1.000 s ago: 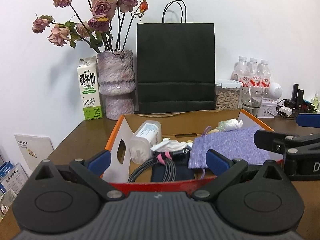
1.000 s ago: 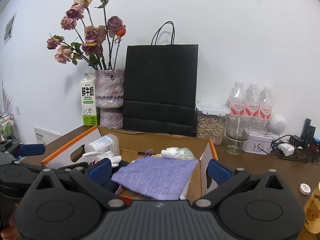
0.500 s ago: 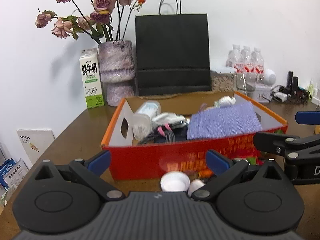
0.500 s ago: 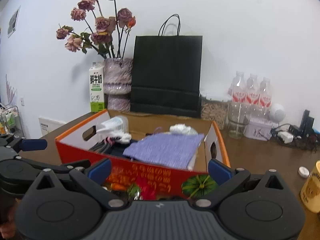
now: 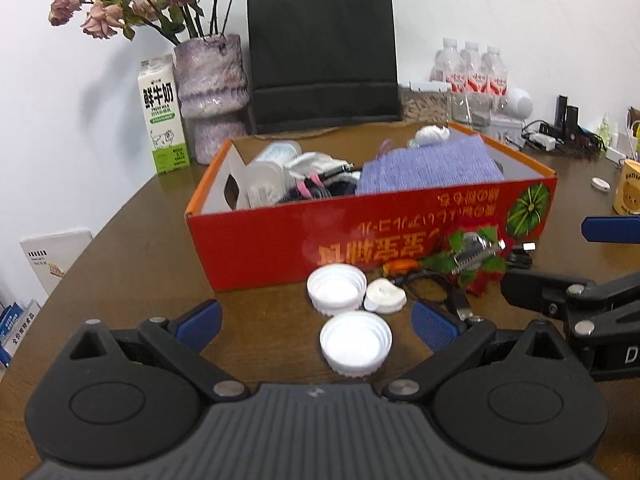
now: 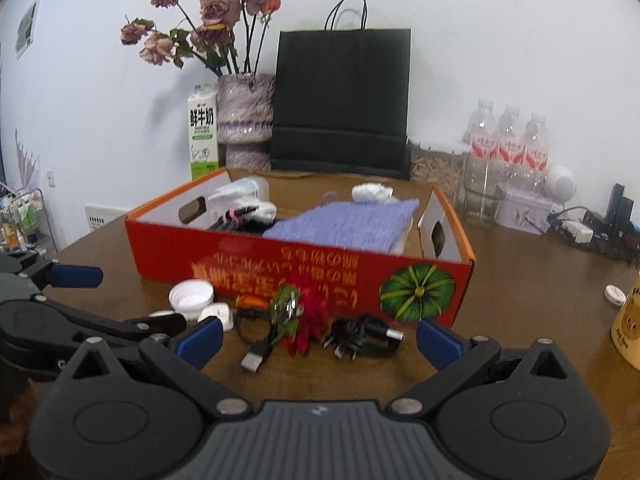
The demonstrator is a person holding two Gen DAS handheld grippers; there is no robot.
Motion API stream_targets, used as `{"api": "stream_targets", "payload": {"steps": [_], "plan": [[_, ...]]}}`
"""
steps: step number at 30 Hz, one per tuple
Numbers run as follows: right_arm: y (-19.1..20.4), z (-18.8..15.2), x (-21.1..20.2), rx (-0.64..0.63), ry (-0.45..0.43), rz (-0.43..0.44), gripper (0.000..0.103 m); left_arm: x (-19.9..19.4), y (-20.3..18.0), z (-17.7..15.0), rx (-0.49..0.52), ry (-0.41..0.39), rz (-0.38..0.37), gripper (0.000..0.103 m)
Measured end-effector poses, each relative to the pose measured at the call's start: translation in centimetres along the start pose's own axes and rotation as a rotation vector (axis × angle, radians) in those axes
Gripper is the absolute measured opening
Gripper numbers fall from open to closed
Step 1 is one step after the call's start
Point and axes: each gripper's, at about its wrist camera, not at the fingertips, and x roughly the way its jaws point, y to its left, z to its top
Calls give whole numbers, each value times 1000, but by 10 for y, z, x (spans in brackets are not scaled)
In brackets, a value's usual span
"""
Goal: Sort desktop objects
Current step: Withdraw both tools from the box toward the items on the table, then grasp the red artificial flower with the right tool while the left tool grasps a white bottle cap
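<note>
Both hand-held grippers have been pulling back and dropping: a sec ago they were looking down into the red box (image 5: 372, 236), now they're sitting low w/ its front wall ahead and loose items on the tabletop (image 5: 132, 264) coming into view. That means, I'd judge, the box drop-off is done and the next pick is being lined up. Left hand-held gripper (image 5: 316, 322) is gaping wide, holding nothing; a white cap (image 5: 355, 342) is lying flat, open side up, right between its fingers, just ahead. A second white cap (image 5: 337, 287) is sitting further fwd, nearly touching the box wall, w/ a small white lid (image 5: 385, 298) just to its right. Caps are round, so no real long axis; either approach angle should work. Right hand-held gripper (image 6: 320, 338) is also spread wide and empty. Directly ahead of it: a USB cable (image 6: 256, 354), plug end pointing back toward the gripper's left finger, long axis running diagonally fwd-right; a red flower clip (image 6: 296, 316) behind it; a black charger cable (image 6: 360, 338) bundled ahead-right, its metal tip pointing right, long axis crosswise to the fingers. Inside the box a purple cloth (image 6: 344, 222) and a plastic bottle (image 5: 270, 174) are already lying, so sorting looks partly done, several small bits left.
</note>
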Motion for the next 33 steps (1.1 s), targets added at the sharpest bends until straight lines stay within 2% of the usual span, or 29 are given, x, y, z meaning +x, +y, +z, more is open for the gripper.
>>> {"api": "stream_targets", "payload": {"steps": [9, 24, 30, 33], "plan": [[2, -9, 3, -7, 32, -1, 103, 6, -1, -6, 7, 57, -10, 103], [0, -12, 6, 6, 60, 5, 103, 14, -6, -10, 26, 105, -18, 103], [0, -14, 9, 5, 76, 1, 103, 17, -1, -10, -4, 118, -43, 103], [-1, -14, 11, 8, 84, 0, 103, 19, 1, -10, -15, 119, -60, 99]]}}
